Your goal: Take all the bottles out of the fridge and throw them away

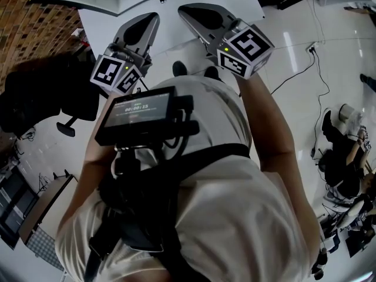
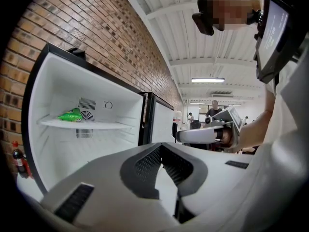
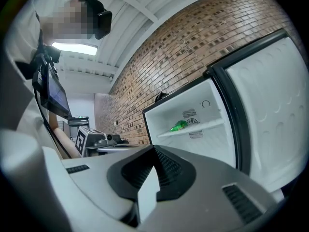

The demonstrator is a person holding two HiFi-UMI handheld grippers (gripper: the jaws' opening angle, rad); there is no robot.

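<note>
The fridge (image 2: 87, 153) stands open against a brick wall, its white inside lit. A green bottle (image 2: 71, 114) lies on its side on the upper shelf (image 2: 96, 125), and the right gripper view shows the same green bottle (image 3: 179, 125). A dark bottle with a red label (image 2: 18, 159) stands at the lower left, just outside the fridge's black frame. My left gripper (image 2: 161, 146) is shut and holds nothing. My right gripper (image 3: 154, 151) is shut and empty too. Both are held level at chest height, side by side, left gripper (image 1: 150, 17) and right gripper (image 1: 188, 9), well short of the fridge.
The fridge's open door (image 3: 275, 115) fills the right of the right gripper view. Another white panel in a dark frame (image 2: 161, 122) stands beside the fridge. People sit on the glossy white floor (image 1: 346, 140) at the right. A dark office chair (image 1: 41, 98) stands at the left.
</note>
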